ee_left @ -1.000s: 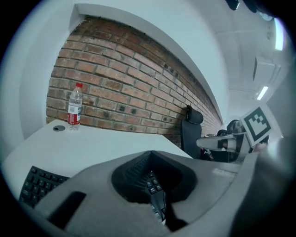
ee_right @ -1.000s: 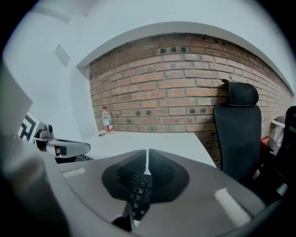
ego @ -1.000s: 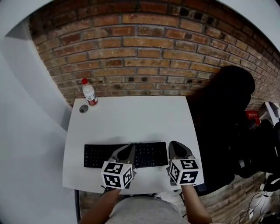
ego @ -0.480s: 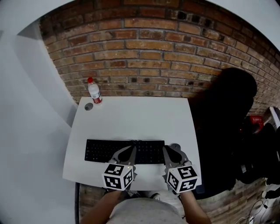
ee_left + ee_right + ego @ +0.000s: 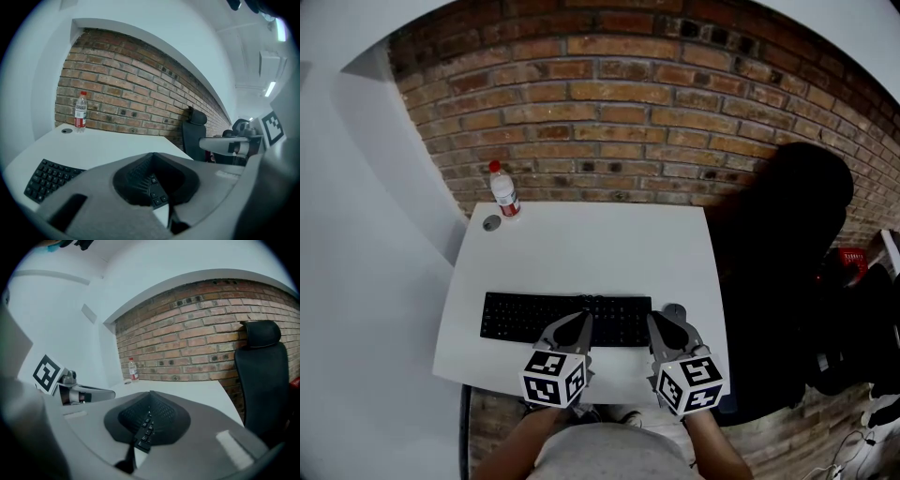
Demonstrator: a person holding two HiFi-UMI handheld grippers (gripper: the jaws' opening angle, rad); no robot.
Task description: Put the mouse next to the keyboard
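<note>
Here, mouse (image 5: 674,310) just beside keyboard (image 5: 534,319).

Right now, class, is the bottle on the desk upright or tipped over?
Upright: the bottle stands on its base, red cap on top.

The left gripper (image 5: 152,155) fills the lower half of the picture. Its 2 grey fingers (image 5: 96,187) meet at the tips, with nothing between them. They frame a dark ribbed hollow through which a few black keys show. The keyboard (image 5: 44,177) lies flat on the white tabletop (image 5: 117,143), running out to the left of the fingers. At the tabletop's far left corner, against the brick wall (image 5: 122,84), 1 clear bottle (image 5: 80,111) with a red cap and red label stands upright. A small dark disc (image 5: 67,131) lies just beside it. A black chair (image 5: 194,133) stands past the tabletop's right end. At right, the right gripper (image 5: 206,143) reaches in level, and its marker cube (image 5: 273,127) shows at the edge.
</note>
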